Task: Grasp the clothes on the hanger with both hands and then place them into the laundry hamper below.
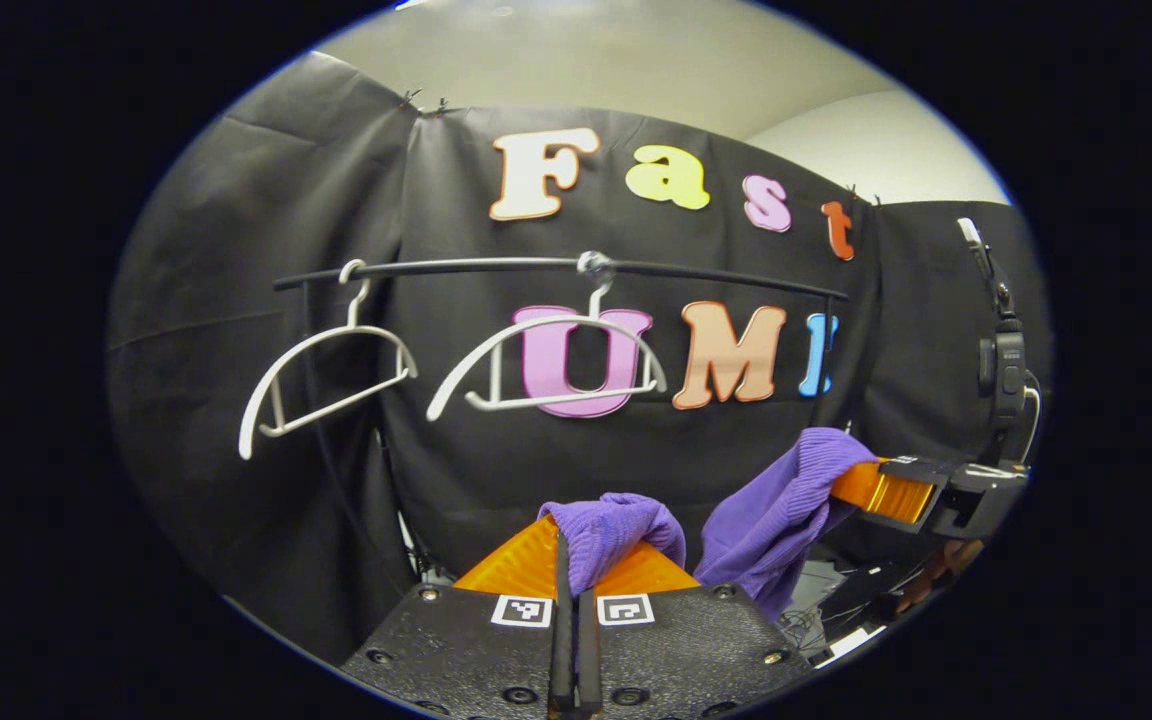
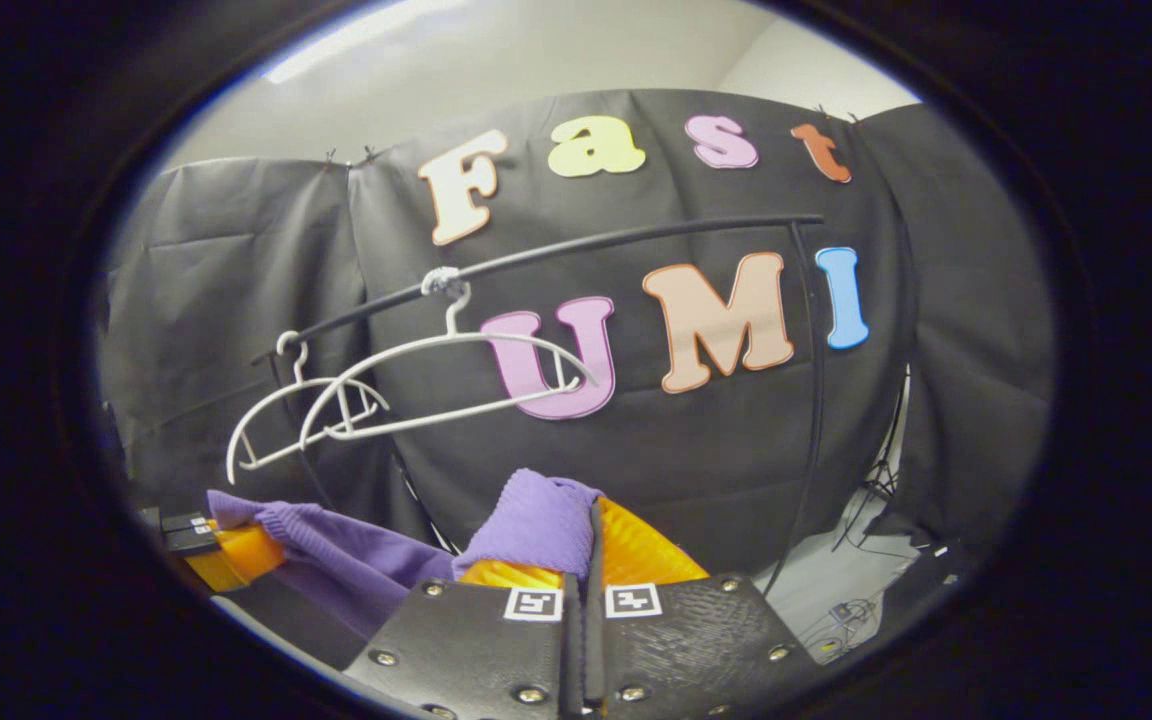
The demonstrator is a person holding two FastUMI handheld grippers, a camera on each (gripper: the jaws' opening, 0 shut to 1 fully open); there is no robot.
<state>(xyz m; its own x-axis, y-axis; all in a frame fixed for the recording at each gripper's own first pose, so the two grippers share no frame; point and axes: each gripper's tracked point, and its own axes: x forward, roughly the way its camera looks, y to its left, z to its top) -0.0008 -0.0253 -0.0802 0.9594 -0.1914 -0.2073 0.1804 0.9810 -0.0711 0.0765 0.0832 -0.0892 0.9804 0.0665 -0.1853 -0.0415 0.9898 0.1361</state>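
Purple knit cloth, the garment (image 1: 776, 510), is bunched between both your grippers, below the rail (image 1: 556, 268). Your left gripper (image 1: 576, 575) is clamped on one fold of it at 6 o'clock in the left gripper view, fingers nearly together; the right gripper (image 2: 591, 545) pinches another fold at 6 o'clock in the right gripper view. Two bare white hangers (image 1: 326, 375) (image 1: 546, 365) hang on the rail at about 10 and 12 o'clock. The far end of the garment seems to droop, though the edge is distorted.
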